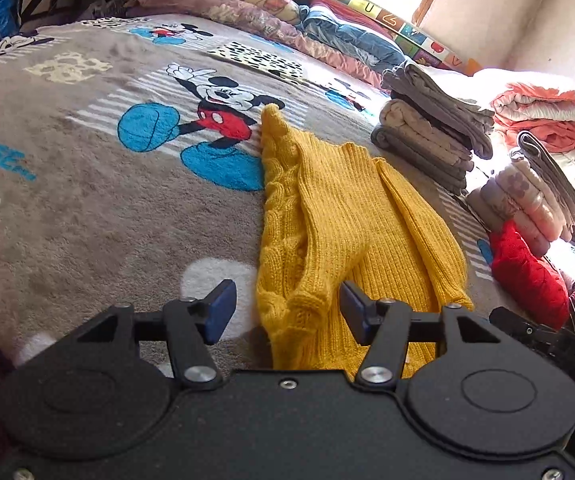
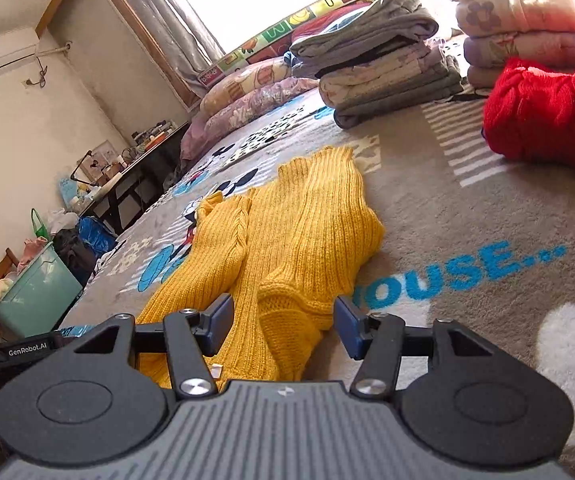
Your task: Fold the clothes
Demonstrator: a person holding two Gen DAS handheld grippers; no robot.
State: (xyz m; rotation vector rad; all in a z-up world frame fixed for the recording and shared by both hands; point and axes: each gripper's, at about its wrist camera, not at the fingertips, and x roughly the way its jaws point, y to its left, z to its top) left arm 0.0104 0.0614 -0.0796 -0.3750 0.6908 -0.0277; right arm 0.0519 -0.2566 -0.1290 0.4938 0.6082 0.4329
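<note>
Left claw open above the near edge of a yellow knit sweater spread on a cartoon-print blanket; right claw open over the same sweater, nothing gripped; folded clothes stacks and red knit at right.

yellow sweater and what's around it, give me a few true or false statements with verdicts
1. The yellow sweater lies on a cartoon mouse blanket. True.
2. The left gripper is clamped on the sweater. False: its jaws stand open, pads not pressing the knit.
3. The right gripper is open. True.
4. The red knit garment lies on top of the sweater. False: it lies apart, beside the stacks of folded clothes.
</note>
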